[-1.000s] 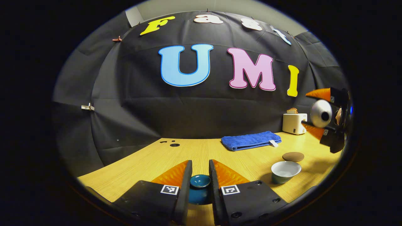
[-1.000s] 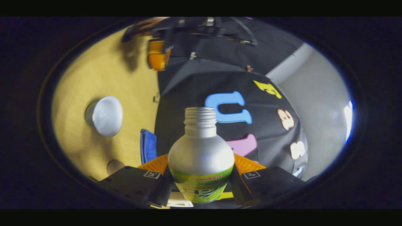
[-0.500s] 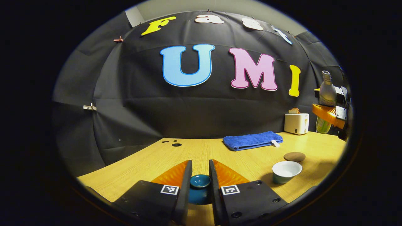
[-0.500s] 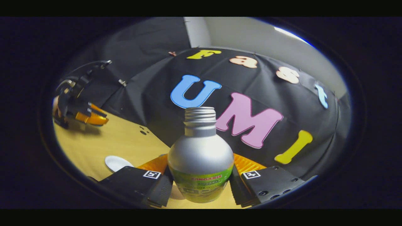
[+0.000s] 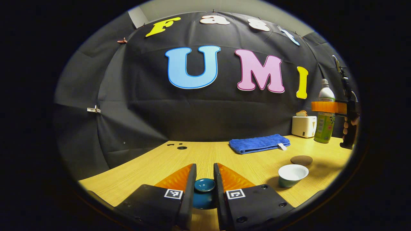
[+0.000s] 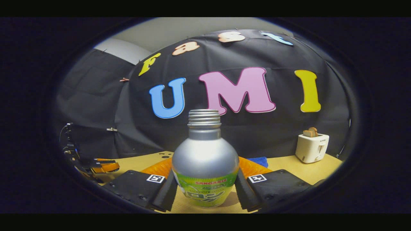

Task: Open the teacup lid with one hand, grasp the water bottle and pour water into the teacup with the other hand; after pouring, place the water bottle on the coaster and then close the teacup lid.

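Left gripper (image 5: 204, 189), bottom centre of the left gripper view: fingers closed on the dark blue teacup lid (image 5: 204, 185), one on each side of its knob, lid held low over the desk (image 5: 199, 157).

Teacup (image 5: 292, 175) at lower right of that view, uncovered, white inside, standing on the desk. Round brown coaster (image 5: 301, 159) just behind it, apart from it, nothing on it.

Right gripper (image 6: 205, 189), bottom centre of the right gripper view: fingers clamped on both sides of the water bottle (image 6: 205, 160), gripping at the green label. Bottle upright, silver shoulder, threaded neck, no cap. In the left gripper view the same bottle (image 5: 325, 118) sits at the right edge, upright, its base above the desk, well behind the coaster; a hand (image 5: 348, 126) holds that gripper's handle.

Also on the desk: folded blue towel (image 5: 258, 143) right of centre, white toaster (image 5: 303, 125) beyond it near the bottle. Left gripper also appears at lower left of the right gripper view.
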Available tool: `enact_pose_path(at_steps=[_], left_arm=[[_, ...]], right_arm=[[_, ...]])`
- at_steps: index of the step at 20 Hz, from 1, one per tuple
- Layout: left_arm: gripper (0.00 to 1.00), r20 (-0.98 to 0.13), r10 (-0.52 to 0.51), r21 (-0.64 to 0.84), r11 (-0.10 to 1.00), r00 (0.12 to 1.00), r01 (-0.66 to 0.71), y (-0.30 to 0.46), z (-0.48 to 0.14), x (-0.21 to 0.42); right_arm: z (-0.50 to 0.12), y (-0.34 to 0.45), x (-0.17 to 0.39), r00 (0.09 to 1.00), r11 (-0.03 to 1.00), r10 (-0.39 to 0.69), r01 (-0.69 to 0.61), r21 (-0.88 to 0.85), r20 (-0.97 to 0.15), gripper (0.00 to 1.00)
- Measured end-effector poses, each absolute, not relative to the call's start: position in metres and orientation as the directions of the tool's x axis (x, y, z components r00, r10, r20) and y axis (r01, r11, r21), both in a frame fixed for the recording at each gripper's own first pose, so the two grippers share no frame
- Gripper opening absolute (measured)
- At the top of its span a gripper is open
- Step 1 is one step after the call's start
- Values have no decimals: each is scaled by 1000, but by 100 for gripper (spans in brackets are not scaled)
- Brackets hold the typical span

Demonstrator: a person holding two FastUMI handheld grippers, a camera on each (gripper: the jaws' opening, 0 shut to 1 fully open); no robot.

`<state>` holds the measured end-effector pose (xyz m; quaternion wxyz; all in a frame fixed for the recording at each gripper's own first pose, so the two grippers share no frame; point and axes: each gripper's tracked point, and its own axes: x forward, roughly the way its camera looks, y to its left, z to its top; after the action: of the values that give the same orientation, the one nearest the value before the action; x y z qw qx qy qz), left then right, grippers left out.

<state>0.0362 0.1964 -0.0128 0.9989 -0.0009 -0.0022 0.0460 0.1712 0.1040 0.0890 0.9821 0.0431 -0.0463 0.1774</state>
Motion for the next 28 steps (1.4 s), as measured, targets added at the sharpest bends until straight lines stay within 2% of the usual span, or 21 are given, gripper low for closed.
enact_pose_path(at_steps=[4, 7, 14, 19, 27, 28], left_arm=[[35, 4, 93, -2, 996, 996, -93, 196, -14, 36], [35, 4, 91, -2, 996, 996, -91, 196, -14, 35], [35, 6, 86, -2, 996, 996, -86, 195, -14, 36], [35, 6, 86, -1, 996, 996, -86, 195, -14, 35], [35, 6, 86, -2, 996, 996, -86, 194, -15, 36], [35, 6, 86, -2, 996, 996, -86, 194, -15, 36]], right_arm=[[51, 95, 204, 944, 934, 330, -326, 146, -6, 79], [17, 92, 219, 948, 949, 302, -289, 125, -101, 80], [0, 89, 245, 962, 967, 253, -251, 37, -105, 81], [-12, 92, 247, 957, 965, 260, -254, 60, -126, 82], [-11, 88, 248, 964, 972, 235, -236, 6, -122, 84], [-11, 86, 248, 965, 973, 230, -231, 6, -124, 87]])
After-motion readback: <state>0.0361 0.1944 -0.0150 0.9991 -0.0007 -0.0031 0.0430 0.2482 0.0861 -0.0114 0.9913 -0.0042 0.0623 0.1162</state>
